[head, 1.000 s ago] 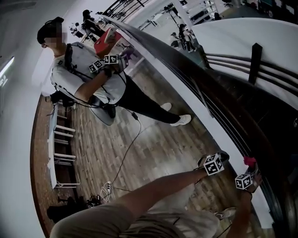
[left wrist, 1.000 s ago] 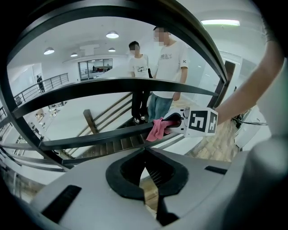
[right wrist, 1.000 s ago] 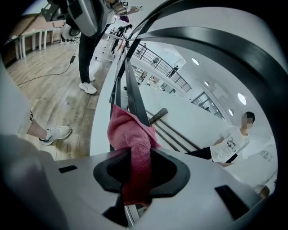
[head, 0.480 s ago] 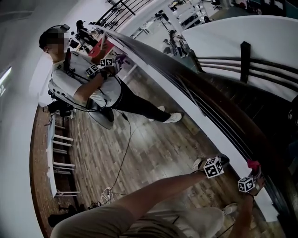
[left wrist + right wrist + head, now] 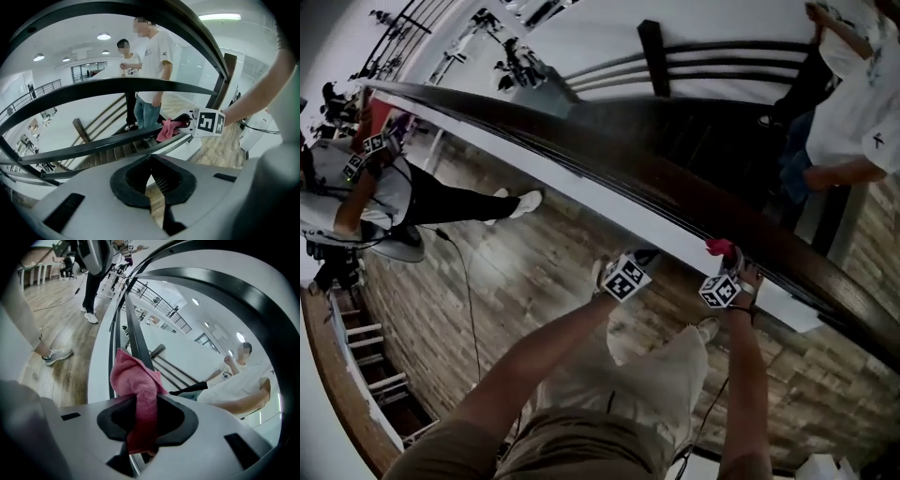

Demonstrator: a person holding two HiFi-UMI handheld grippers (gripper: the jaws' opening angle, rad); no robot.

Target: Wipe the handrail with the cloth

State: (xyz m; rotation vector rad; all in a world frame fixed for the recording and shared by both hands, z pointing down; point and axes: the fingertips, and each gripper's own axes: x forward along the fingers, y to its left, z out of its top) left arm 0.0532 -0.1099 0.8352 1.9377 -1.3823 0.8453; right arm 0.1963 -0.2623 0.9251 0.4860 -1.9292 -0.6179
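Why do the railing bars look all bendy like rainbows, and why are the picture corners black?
Head view: the wide lens bows the handrail into a curve, and the picture is dim. Left gripper view: the rail bars arch overhead, corners go black, a ceiling light glares. Right gripper view: same bending and black edges, yet the pink cloth in the right gripper looks sharp.

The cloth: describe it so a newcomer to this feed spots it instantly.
Follow the long dark handrail across the head view to its near end, beside the right gripper. The cloth is the pink rag pinched in its jaws, the only bright thing against the dark wood there.
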